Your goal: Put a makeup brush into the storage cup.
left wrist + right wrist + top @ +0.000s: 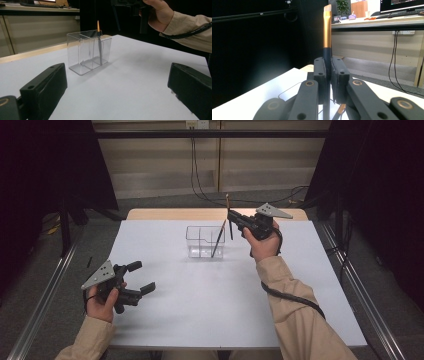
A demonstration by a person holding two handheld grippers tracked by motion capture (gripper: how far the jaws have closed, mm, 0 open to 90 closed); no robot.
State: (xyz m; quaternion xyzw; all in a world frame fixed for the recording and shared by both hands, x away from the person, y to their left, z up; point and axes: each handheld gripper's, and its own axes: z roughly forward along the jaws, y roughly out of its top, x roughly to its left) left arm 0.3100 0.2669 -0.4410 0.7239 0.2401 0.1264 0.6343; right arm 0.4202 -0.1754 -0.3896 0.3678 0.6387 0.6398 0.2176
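1. Copper-banded makeup brush (327, 32) stands upright, pinched by its dark handle in the clamped right gripper (233, 217), at twelve o'clock above the clear organiser (205, 241).
2. Light, stiff and slim, it likely slips if held loosely; the dark handle below the ferrule looks the safest hold, sparing the soft bristles.
3. Another brush (218, 240) leans inside the organiser.
4. Left gripper (141, 277) waits at seven o'clock, jaws spread, empty.

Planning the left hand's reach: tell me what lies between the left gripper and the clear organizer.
Nothing: in the high view, only bare white table separates the left gripper from the clear organizer. The left gripper view shows the same bare stretch.
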